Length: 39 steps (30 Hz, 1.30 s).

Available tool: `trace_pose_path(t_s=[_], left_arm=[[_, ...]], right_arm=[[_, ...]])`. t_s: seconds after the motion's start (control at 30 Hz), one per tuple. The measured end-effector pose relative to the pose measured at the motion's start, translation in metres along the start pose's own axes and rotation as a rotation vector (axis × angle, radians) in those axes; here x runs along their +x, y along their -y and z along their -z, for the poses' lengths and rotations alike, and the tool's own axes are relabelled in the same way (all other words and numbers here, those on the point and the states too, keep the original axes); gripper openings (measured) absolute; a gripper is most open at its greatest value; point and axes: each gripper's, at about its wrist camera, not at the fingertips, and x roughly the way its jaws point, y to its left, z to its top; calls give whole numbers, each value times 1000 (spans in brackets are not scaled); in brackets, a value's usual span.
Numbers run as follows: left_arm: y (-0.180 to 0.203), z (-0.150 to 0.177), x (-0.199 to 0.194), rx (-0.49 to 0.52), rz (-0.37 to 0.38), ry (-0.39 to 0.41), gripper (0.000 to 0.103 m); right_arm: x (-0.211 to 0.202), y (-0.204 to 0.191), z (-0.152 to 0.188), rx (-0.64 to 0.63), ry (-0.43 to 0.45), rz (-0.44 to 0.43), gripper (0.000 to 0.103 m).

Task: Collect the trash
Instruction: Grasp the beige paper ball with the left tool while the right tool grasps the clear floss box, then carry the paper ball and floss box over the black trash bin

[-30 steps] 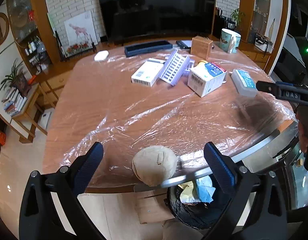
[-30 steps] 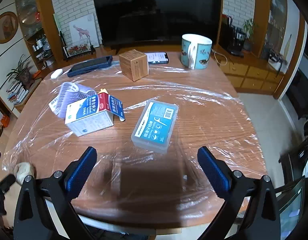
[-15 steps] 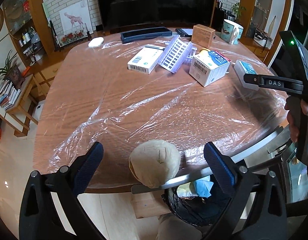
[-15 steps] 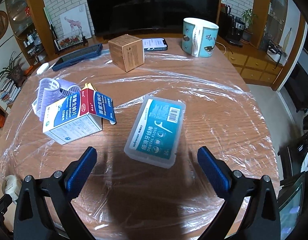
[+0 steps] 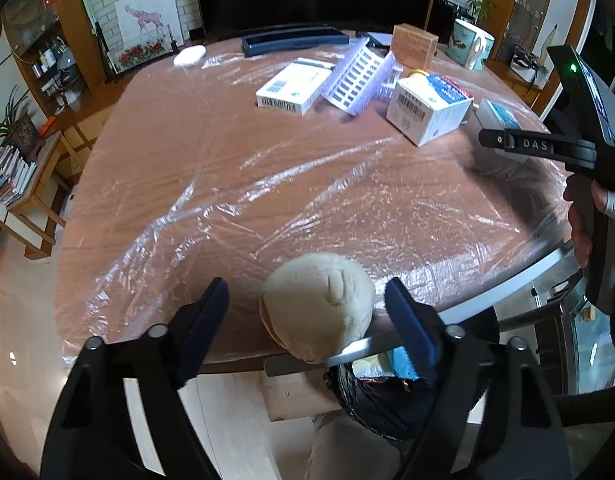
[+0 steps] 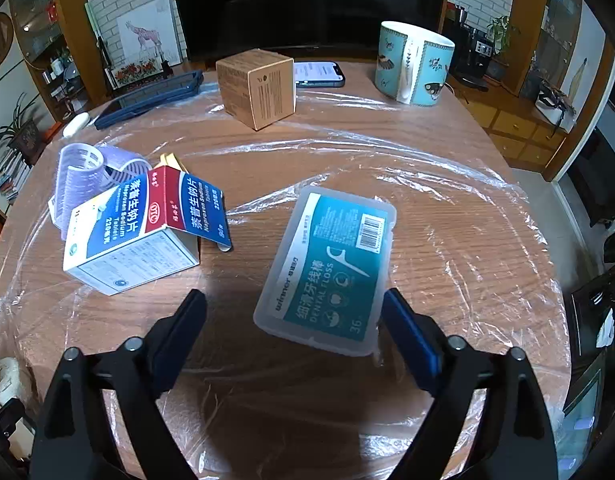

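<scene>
A pale round bun-like lump sits at the near edge of the plastic-covered wooden table. My left gripper is open, its fingers on either side of the lump without touching it. A black-lined trash bin holding paper scraps stands below the table edge. My right gripper is open around the near end of a teal dental floss box; its right finger is close to the box corner. The right gripper also shows in the left wrist view.
A blue-and-red medicine carton, a purple hair roller, a brown box, a phone and a patterned mug lie further back. A white box and a blister tray lie mid-table.
Both grippers have narrowed and moved forward. The left now brackets the lump closely; the right has come down around the floss box.
</scene>
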Motion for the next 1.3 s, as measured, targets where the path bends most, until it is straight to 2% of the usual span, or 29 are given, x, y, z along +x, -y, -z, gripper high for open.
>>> trace_pose_path(t_s=[0.2,0.27,0.37,0.57,0.87,1.13,1.3], left_arm=[[0,4,6,5,14,-28,57],[1,4,9,5,18,-39,52],[1,4,9,7,18,-35,52],[1,1,7,8,11,-15,52],[4,-19,5,-2,-5,34,52],[11,-30,5,-3,15,59,52],[14,-31,-1,-4,21,79,52]], right_arm=[[3,0,0,-9,3,26,78],[3,1,1,-12,12,24,72],[1,1,-1,-14,24,19,59],[-4,6,1,3,34,-17,58],[-28,7,11,2,62,-73,57],[-36,10,22,10,55,-106,57],[-50,10,25,4,82,-130,56]])
